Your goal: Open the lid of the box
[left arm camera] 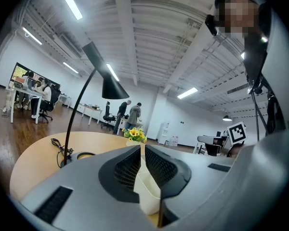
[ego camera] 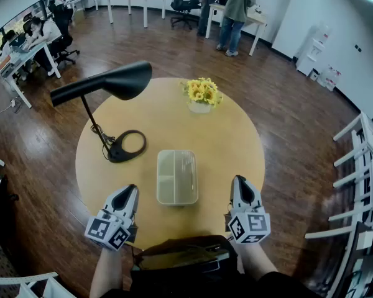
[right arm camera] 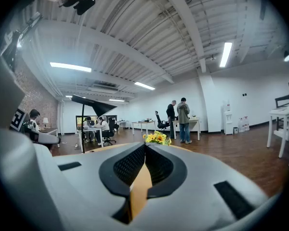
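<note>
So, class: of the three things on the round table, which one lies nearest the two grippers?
The pale box, lying between the left gripper and the right gripper. The black lamp and the yellow flowers stand farther back.

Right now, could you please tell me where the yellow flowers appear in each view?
Head view: yellow flowers at upper centre, near the far edge of the round table.
Left gripper view: flowers at centre, just above the jaw tips.
Right gripper view: flowers at centre, above the jaw tips.
Shared landmark: the black lamp, left of the flowers in every view.
</note>
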A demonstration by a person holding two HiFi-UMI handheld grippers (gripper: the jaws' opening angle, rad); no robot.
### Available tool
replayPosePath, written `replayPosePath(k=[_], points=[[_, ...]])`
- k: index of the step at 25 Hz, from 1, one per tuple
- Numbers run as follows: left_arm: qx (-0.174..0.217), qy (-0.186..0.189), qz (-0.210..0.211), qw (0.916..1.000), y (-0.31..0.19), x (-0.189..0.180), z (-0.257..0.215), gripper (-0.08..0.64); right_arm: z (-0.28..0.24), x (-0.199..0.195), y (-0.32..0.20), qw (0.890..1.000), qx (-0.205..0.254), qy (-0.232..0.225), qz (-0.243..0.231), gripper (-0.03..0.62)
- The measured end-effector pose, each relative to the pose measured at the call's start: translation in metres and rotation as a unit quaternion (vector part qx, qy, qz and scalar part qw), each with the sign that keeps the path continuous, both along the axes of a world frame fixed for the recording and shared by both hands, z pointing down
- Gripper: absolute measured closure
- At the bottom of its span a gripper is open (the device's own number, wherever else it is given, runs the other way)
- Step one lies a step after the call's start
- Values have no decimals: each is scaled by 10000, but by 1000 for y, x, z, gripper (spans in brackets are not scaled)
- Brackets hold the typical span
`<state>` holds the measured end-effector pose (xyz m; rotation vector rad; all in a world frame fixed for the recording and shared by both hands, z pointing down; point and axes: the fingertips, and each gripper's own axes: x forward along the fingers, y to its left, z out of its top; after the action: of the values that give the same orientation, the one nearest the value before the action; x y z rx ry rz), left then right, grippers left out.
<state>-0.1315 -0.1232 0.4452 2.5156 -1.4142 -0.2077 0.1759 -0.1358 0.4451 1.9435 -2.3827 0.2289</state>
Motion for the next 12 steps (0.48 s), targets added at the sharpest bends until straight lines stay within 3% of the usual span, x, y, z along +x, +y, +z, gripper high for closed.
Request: replayPosePath(k=[2,4,6,10,12], points=[[-247,-86,113,9996,-8,11,11,530,4,-9,-2,9999,-82,81,-128,588],[-684,-161,215,9973,-21,23,29,427,10,-22,-8,9992,-233,149,-278,588],[-1196,-335,314,9918,-37,37,52,378,19,-39,-16,9977,-455,198,-468,588],[-1962,-881,458,9755,-60,63,93,371,35,-72,-30,9931,-867,252,-743,586],[-2371,-939,410,9661,-69,67,111,373,47,-85,-34,9898,-1105,313,-843,517]])
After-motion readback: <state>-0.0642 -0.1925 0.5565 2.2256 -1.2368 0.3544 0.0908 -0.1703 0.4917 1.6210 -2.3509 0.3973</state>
